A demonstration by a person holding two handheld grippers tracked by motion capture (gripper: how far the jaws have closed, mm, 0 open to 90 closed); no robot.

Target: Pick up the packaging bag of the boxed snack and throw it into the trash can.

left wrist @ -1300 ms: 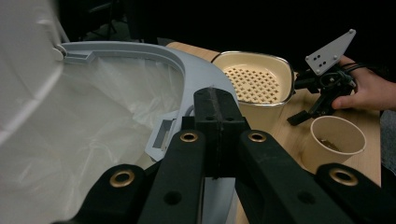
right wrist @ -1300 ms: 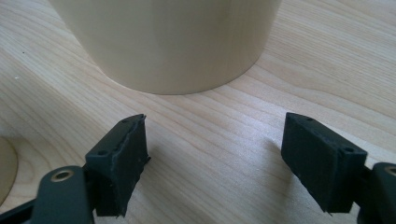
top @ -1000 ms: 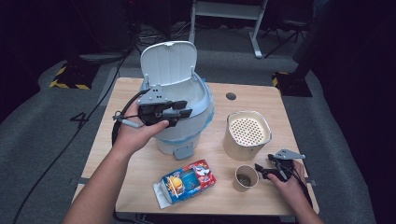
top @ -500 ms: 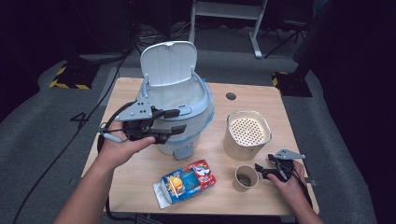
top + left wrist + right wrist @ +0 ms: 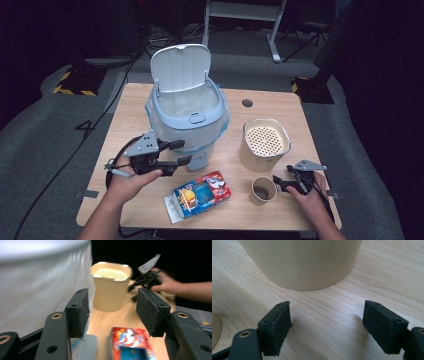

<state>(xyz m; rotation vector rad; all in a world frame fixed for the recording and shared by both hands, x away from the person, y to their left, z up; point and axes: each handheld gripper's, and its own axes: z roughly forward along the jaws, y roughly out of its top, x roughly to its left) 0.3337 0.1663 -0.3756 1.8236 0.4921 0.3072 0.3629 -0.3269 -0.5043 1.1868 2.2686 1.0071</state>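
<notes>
A white and pale-blue bin with a plastic liner stands mid-table, its lid raised. My left gripper hovers low at the bin's front left, pointing right. Its jaws have just been opening and are open with nothing between them. In the left gripper view a red and blue snack carton lies below the jaws. That carton lies flat near the front edge. My right gripper rests open on the table beside a small paper cup, empty.
A cream container with a perforated top stands right of the bin; its base is just ahead of the right jaws. The bin's wall is close on the left gripper's left. A round hole marks the wooden table.
My left gripper has come away from above the bin's front, moving down and toward the table's front left, and its jaws have spread wider. The right hand has stayed put.
</notes>
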